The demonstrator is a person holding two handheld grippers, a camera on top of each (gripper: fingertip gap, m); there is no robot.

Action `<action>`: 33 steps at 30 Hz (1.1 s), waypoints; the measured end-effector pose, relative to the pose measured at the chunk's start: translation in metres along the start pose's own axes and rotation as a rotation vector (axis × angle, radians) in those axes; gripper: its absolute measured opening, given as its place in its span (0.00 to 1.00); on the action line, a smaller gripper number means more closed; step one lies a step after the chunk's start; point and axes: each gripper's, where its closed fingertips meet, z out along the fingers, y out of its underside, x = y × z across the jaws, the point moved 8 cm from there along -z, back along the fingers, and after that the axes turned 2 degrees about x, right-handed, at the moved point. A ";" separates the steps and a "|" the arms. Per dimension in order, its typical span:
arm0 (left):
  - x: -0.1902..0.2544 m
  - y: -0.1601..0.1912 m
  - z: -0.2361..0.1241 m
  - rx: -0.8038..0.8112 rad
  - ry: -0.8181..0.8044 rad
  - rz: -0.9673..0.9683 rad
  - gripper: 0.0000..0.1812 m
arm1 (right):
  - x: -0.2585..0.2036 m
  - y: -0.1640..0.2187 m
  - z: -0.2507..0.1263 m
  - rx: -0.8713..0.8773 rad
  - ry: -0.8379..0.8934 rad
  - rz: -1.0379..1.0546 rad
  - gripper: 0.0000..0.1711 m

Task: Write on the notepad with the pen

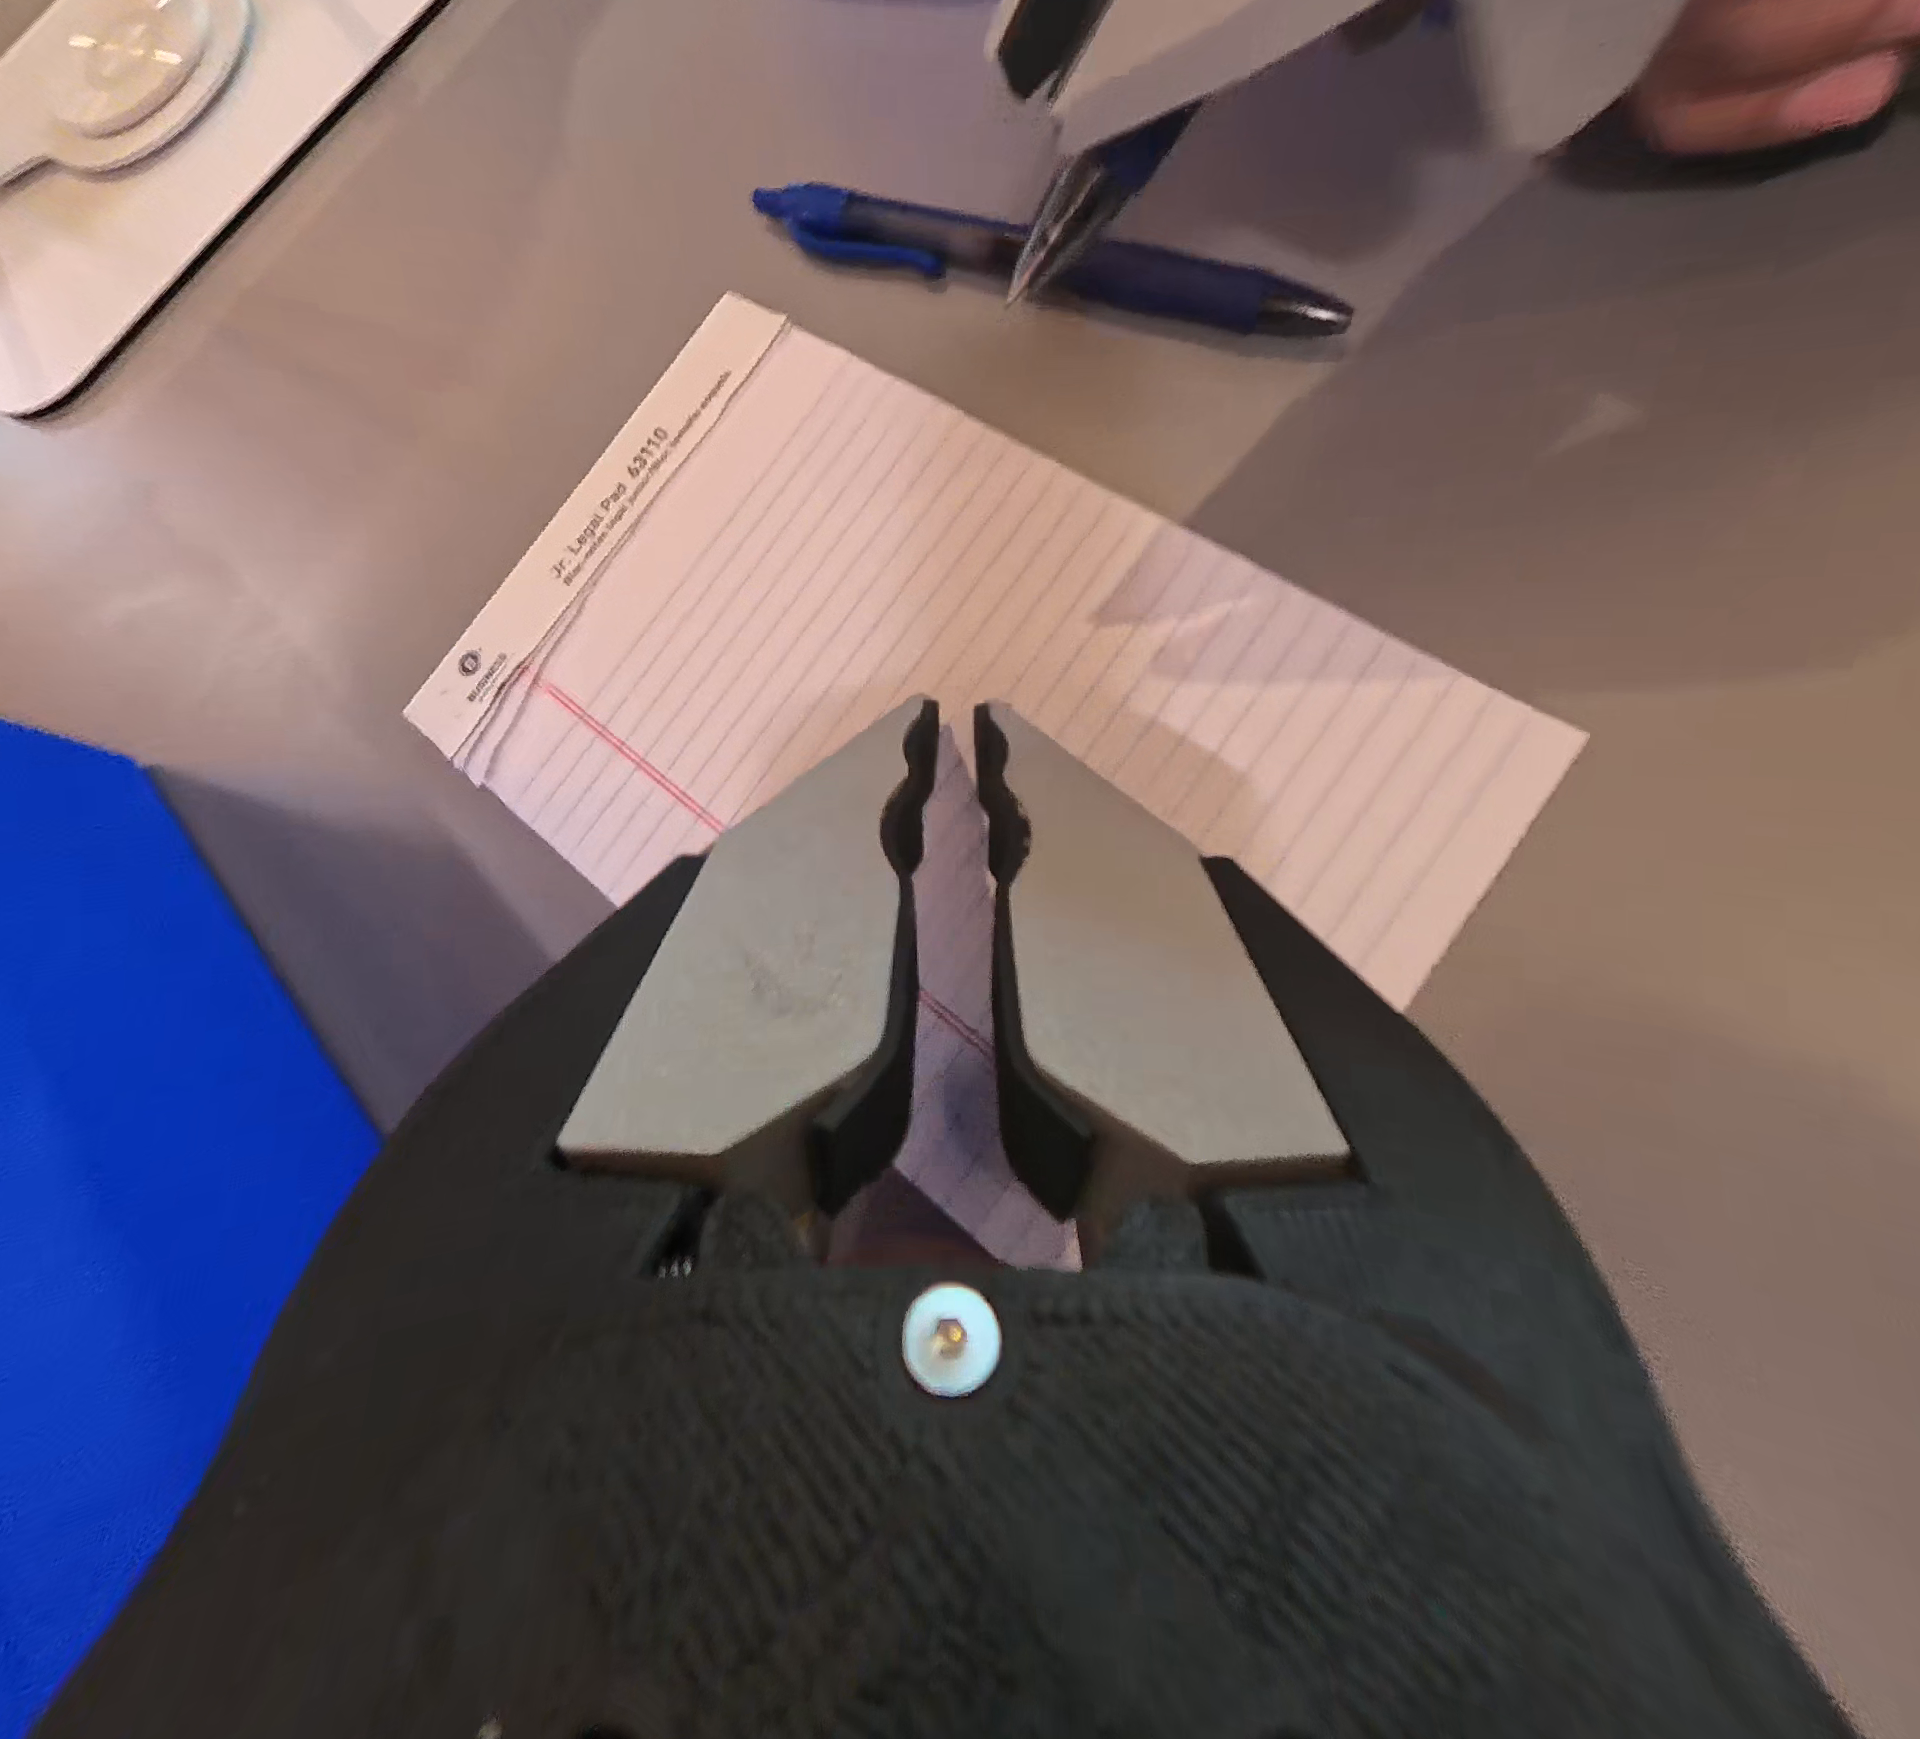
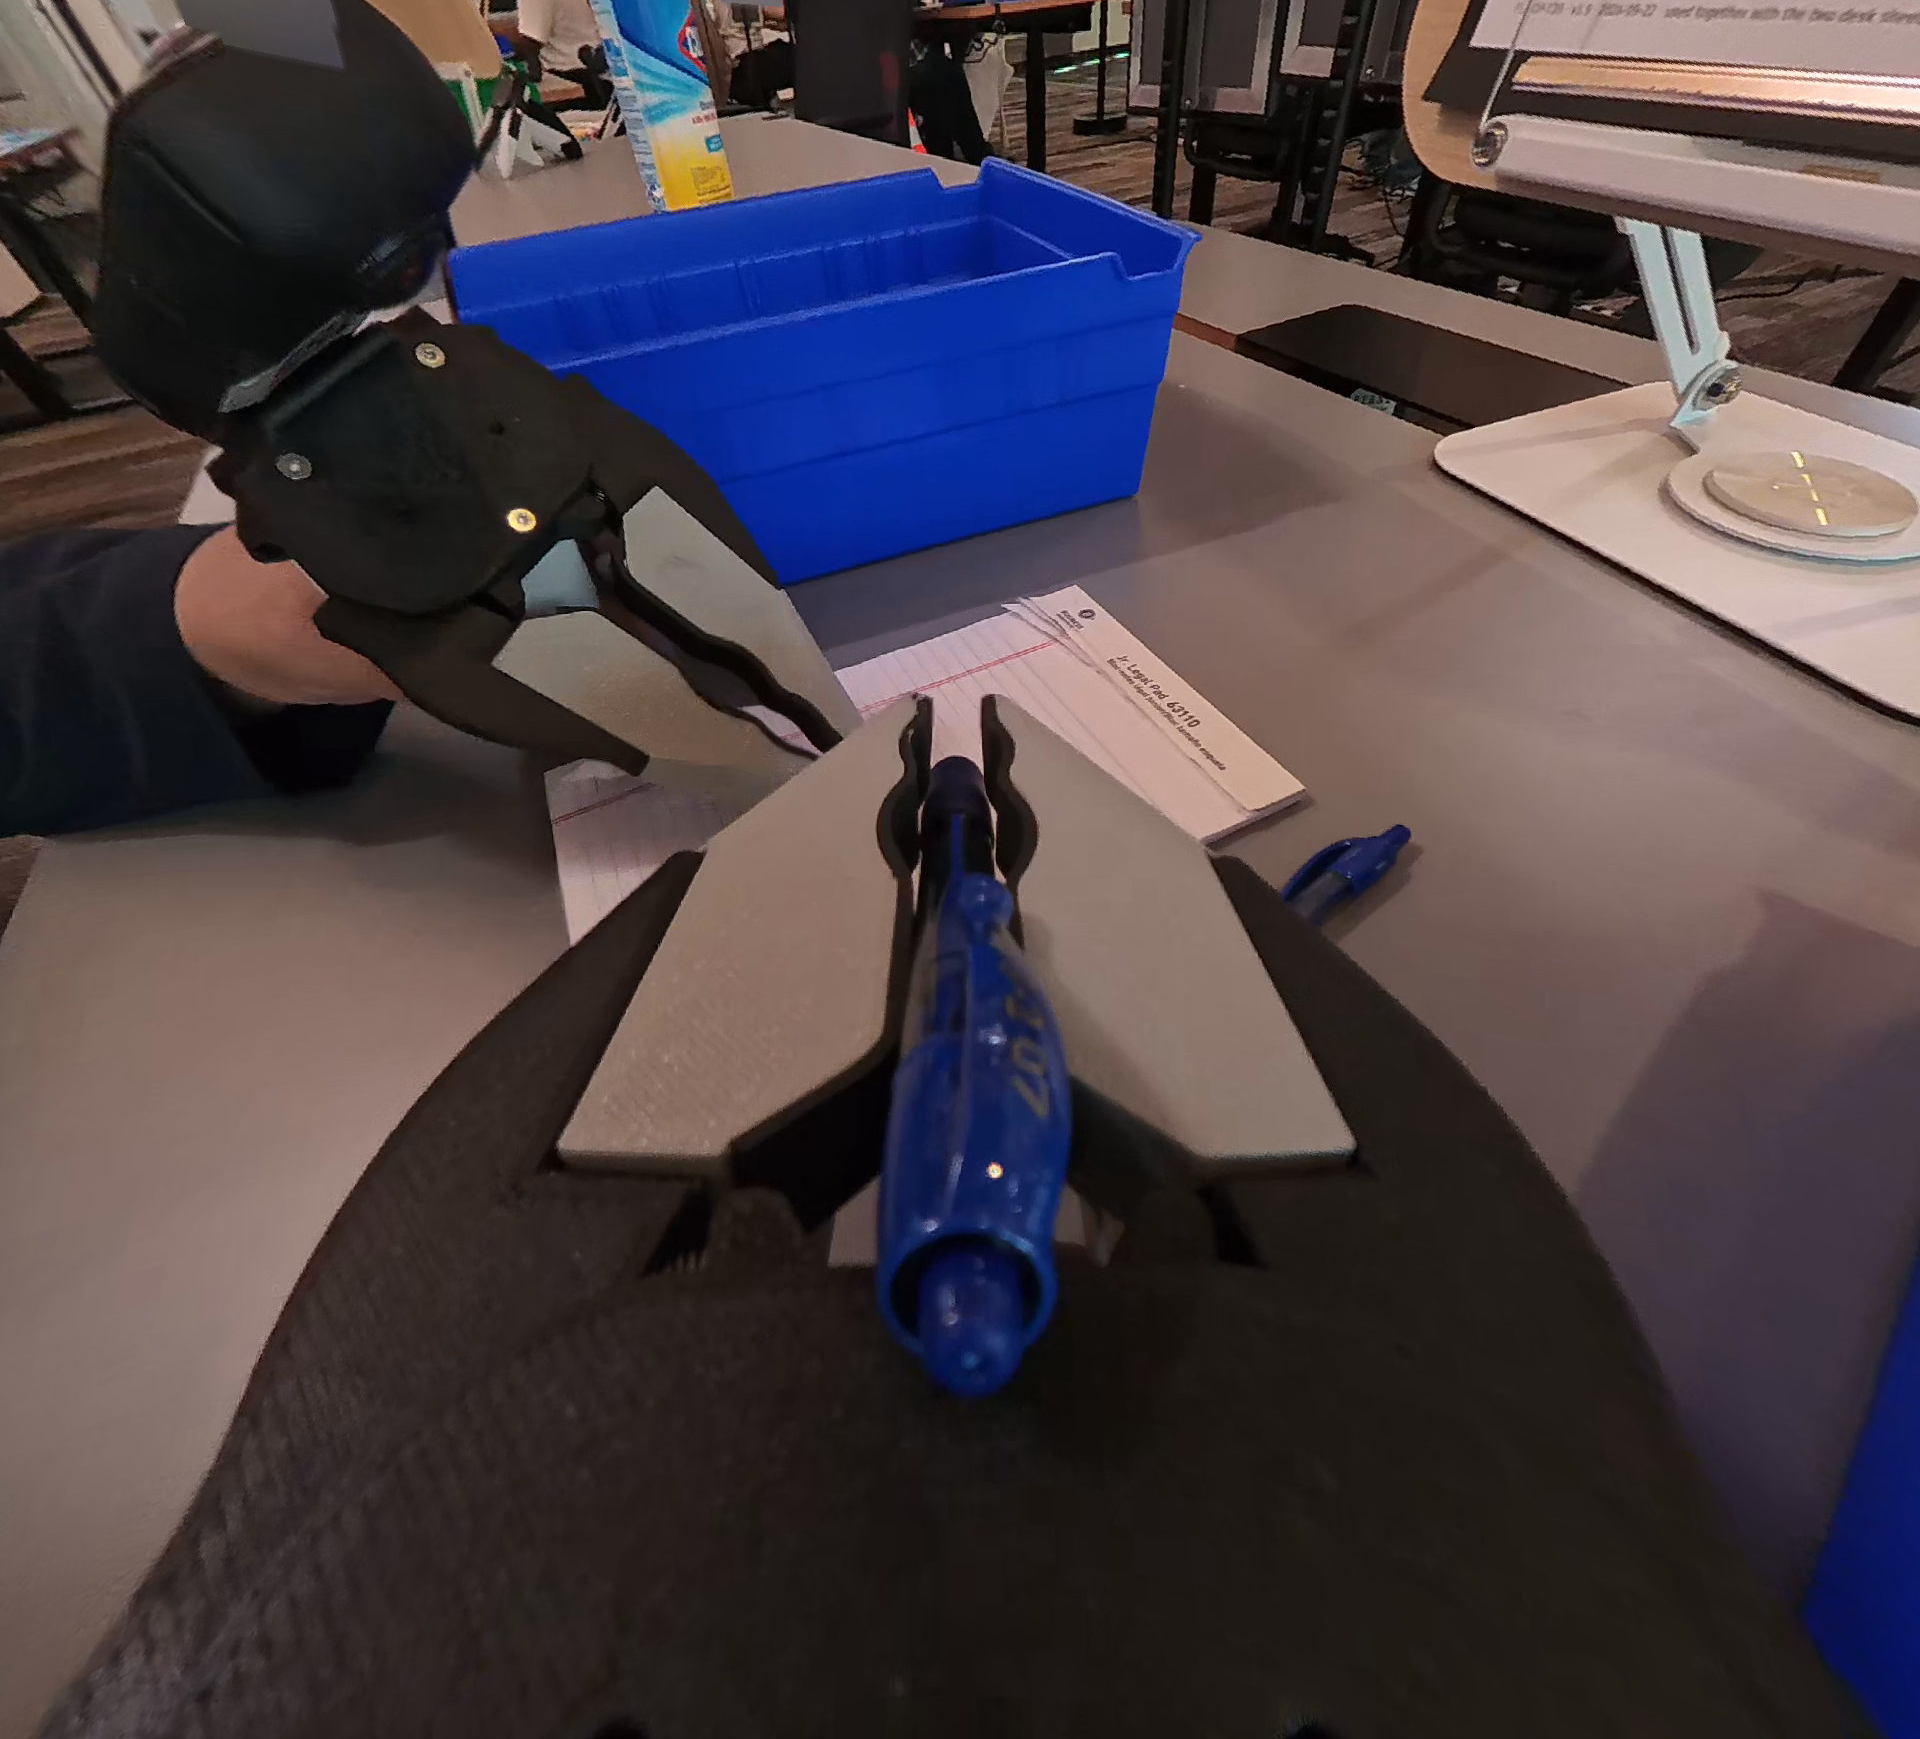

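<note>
A white lined notepad point(image 1: 935, 526) lies on the grey table, also seen in the right wrist view point(image 2: 1143, 733). My left gripper point(image 1: 956, 715) is shut and empty, its tips down on the pad's near part; from the right wrist view point(image 2: 821, 735) it rests on the page. My right gripper point(image 2: 951, 713) is shut on a blue pen point(image 2: 966, 1014) that runs along its fingers. In the left wrist view the right gripper point(image 1: 1070, 120) holds that pen's metal tip point(image 1: 1042, 240) pointing down just beyond the pad's far edge. A second blue pen point(image 1: 1164, 276) lies on the table there.
A blue bin point(image 2: 831, 359) stands behind the pad, and blue bin parts show at the view edges point(image 1: 156, 1066). A white stand base point(image 2: 1662, 484) with a sheet holder is at the right. A wipes canister point(image 2: 660, 68) stands farther back. The second pen point(image 2: 1345, 863) lies right of the pad.
</note>
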 end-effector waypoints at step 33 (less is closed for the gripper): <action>0.005 0.003 -0.007 -0.058 0.057 -0.058 0.00 | 0.010 0.004 0.011 -0.058 0.063 0.023 0.04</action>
